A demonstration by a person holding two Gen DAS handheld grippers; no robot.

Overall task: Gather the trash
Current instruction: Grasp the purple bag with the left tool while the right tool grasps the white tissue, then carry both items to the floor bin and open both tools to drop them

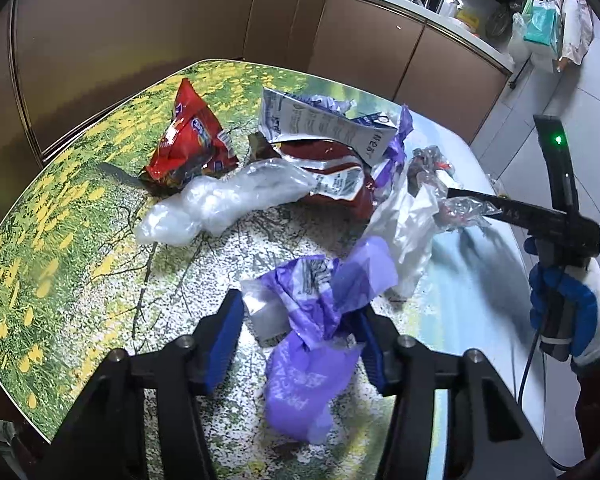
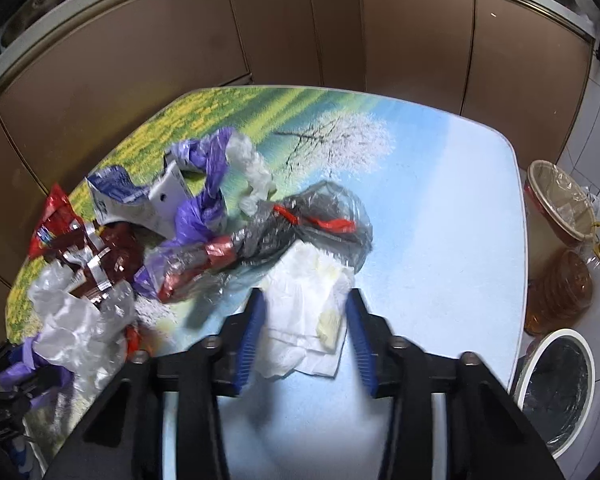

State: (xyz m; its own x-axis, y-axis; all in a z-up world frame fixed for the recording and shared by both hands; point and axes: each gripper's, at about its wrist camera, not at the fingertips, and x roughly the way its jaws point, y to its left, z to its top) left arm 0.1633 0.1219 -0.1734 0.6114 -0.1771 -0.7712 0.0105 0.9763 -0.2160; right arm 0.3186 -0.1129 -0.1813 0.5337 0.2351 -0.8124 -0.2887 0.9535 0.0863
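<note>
Task early: most trash still heaped on the bench (image 2: 440, 208). Left gripper (image 1: 300, 344) is open, straddling a crumpled purple wrapper (image 1: 312, 344). Right gripper (image 2: 304, 332) is open around a white tissue wad (image 2: 308, 320), just beside the heap. Lined bin (image 2: 556, 396) right of bench, looks near empty.
</note>
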